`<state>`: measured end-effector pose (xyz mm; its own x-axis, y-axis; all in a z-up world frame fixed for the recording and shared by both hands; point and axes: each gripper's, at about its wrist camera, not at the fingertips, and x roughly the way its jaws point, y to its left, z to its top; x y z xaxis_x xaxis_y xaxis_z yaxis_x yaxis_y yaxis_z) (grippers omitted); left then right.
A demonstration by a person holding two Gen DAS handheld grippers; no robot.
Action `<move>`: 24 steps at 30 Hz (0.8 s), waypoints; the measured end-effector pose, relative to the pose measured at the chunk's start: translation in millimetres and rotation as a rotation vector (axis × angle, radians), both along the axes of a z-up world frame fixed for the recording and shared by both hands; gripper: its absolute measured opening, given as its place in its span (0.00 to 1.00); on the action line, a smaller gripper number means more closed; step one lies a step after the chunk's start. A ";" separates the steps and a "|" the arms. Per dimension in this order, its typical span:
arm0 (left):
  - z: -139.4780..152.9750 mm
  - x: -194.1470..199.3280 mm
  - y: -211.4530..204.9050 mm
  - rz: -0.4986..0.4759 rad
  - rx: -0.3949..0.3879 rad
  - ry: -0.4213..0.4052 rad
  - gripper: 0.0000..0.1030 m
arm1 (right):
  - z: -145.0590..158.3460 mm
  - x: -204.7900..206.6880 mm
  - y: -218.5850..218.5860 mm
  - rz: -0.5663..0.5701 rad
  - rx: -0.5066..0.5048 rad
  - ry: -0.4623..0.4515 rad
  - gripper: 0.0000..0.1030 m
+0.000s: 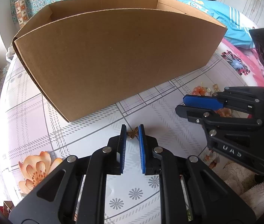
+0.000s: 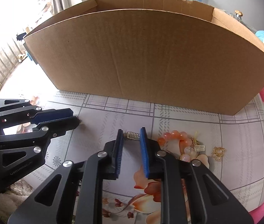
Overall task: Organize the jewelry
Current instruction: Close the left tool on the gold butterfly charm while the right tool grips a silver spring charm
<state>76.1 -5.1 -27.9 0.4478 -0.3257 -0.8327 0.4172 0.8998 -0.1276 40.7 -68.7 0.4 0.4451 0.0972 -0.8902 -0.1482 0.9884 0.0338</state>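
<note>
Left gripper (image 1: 132,131): clenched on a bronze butterfly charm (image 1: 133,132), lower centre. Right gripper (image 2: 131,134): clenched on a small silver comb-like piece (image 2: 132,135), lower centre. Lettering on both bodies is blurred, unreadable. Cardboard box (image 2: 150,59), upper frame: interior hidden. Orange bead bracelet (image 2: 174,140): partly covered.

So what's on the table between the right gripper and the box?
Nothing: in the right wrist view, the cloth from the right gripper, shut on a small silver charm, to the box is bare.
</note>
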 end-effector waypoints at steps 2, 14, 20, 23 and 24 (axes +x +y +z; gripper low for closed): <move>-0.1 -0.2 0.9 0.000 -0.004 0.000 0.11 | 0.1 1.2 0.7 -0.003 0.005 0.000 0.16; 0.7 -0.2 6.1 0.001 -0.012 -0.003 0.11 | 9.5 -5.6 -2.4 0.001 0.037 -0.017 0.04; 0.4 -1.3 4.9 0.005 -0.007 -0.006 0.11 | 15.0 -9.1 4.1 0.022 0.045 -0.051 0.04; 0.2 -1.4 4.6 0.004 -0.007 -0.006 0.11 | 15.9 -8.8 5.5 0.044 0.033 -0.050 0.04; 0.1 -1.5 4.5 0.003 -0.007 -0.006 0.11 | 16.4 -8.5 5.1 0.047 0.033 -0.050 0.07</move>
<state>74.6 -0.6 -27.7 0.4538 -0.3297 -0.8279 0.4150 0.9003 -0.1311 32.1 -63.6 16.8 0.4835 0.1475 -0.8628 -0.1966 0.9788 0.0572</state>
